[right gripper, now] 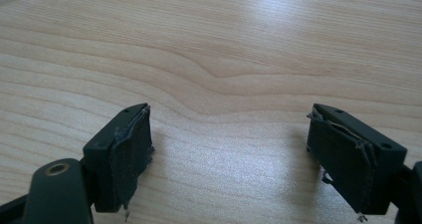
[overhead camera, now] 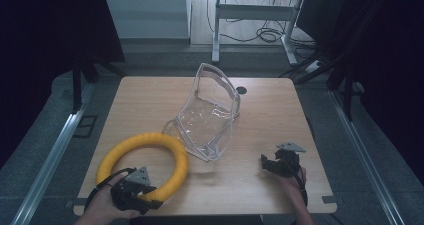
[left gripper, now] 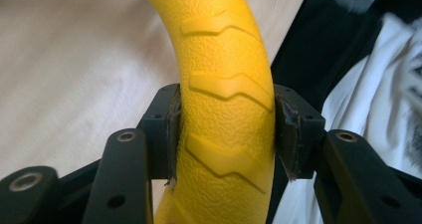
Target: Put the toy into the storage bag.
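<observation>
Clamping the near rim of a yellow textured ring (left gripper: 226, 109), the left gripper (overhead camera: 134, 187) holds it at the wooden table's (overhead camera: 250, 180) front-left. The right gripper (right gripper: 229, 154), jaws wide and empty, hovers front-right. Lifting the ring level probably suits slipping it into the clear plastic pouch (overhead camera: 207, 117) just beyond.

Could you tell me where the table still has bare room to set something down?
Bare wood lies along the table's far-left corner and its right side beyond the clear bag. The near-left is crowded by the yellow ring, held in the left gripper.
</observation>
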Demonstrator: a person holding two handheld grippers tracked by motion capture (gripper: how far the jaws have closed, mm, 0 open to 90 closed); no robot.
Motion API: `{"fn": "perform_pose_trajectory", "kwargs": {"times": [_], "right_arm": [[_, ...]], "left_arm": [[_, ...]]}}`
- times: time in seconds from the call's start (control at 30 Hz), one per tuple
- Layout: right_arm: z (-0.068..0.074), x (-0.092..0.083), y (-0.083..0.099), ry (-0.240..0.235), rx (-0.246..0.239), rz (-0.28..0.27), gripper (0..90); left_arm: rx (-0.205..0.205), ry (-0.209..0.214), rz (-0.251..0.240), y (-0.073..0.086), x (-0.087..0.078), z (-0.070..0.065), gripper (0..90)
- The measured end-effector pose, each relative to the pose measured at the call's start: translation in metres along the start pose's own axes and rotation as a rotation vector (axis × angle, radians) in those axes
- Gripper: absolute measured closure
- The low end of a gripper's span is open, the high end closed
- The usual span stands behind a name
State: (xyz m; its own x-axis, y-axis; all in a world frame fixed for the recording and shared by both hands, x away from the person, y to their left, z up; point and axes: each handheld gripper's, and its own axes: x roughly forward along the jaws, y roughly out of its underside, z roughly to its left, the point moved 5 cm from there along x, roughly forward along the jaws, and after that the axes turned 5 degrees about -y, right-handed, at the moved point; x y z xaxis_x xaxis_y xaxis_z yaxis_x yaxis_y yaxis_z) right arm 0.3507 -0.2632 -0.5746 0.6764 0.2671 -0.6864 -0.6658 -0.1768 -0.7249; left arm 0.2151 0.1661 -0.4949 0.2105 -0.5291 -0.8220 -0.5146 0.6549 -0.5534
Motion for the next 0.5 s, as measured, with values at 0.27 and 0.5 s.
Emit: {"fn": "perform_pose_trajectory", "kwargs": {"times": [0.27, 0.5], "right_arm": [[0.000, 0.000, 0.000, 0.001, 0.001, -0.001, 18.1], [0.000, 0.000, 0.000, 0.001, 0.001, -0.001, 18.1]], "left_arm": [[-0.038, 0.032, -0.092, -0.004, -0.018, 0.009, 50.3], [-0.084, 0.066, -0.172, -0.005, -0.034, 0.016, 50.4]]}}
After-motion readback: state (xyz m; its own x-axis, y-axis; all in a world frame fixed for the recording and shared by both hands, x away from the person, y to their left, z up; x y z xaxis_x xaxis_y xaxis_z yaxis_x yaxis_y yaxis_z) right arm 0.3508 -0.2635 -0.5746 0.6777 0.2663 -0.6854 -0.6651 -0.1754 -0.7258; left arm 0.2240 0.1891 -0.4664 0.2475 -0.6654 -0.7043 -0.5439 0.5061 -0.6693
